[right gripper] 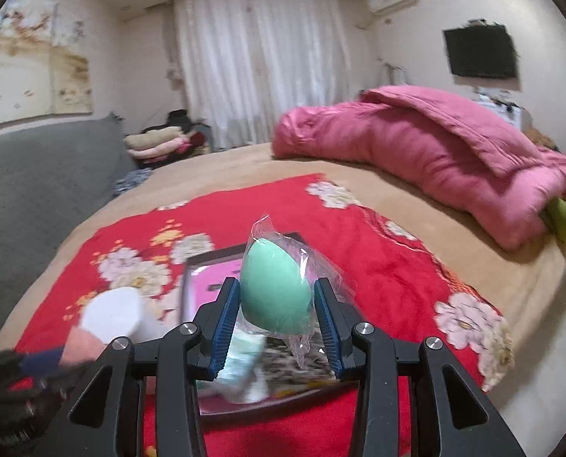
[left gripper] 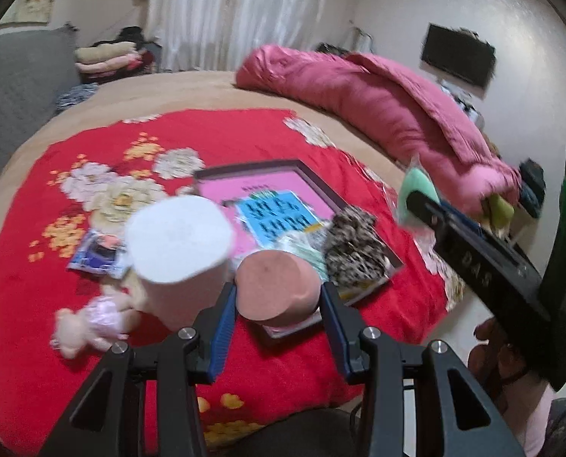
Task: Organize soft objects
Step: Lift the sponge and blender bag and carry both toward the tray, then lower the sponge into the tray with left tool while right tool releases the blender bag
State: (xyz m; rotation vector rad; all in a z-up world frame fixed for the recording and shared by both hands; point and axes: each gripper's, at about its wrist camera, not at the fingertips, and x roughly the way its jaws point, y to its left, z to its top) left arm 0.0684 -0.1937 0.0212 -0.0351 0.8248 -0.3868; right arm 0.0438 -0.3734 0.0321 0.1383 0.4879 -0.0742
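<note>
Closest in, the left gripper (left gripper: 277,304) has its blue pads clamped on either side of a round pinkish-brown sponge (left gripper: 277,291), lifted above the near corner of the tray (left gripper: 283,333). Over on the right, the right gripper (right gripper: 277,304) pinches a green egg-shaped sponge (right gripper: 273,293) that sits in a crinkly clear wrapper (right gripper: 321,266), held up above the same tray.

Just beside the left gripper stands a white paper roll (left gripper: 180,240), upright on the red floral blanket (left gripper: 35,285). A small plush doll in pink (left gripper: 92,323) lies on the blanket to the left of the roll, and a little blue packet (left gripper: 94,257) lies flat behind it.

On the dark-framed tray there's a leopard-print soft item (left gripper: 353,245), a pale green bundle (left gripper: 302,245) next to it, and a blue printed sheet (left gripper: 279,219) on the pink base.

Further back, a rolled pink quilt (right gripper: 435,156) stretches along the far side of the bed. Beyond that hang white curtains (right gripper: 260,61), with folded clothes (right gripper: 157,143) stacked at their foot.
</note>
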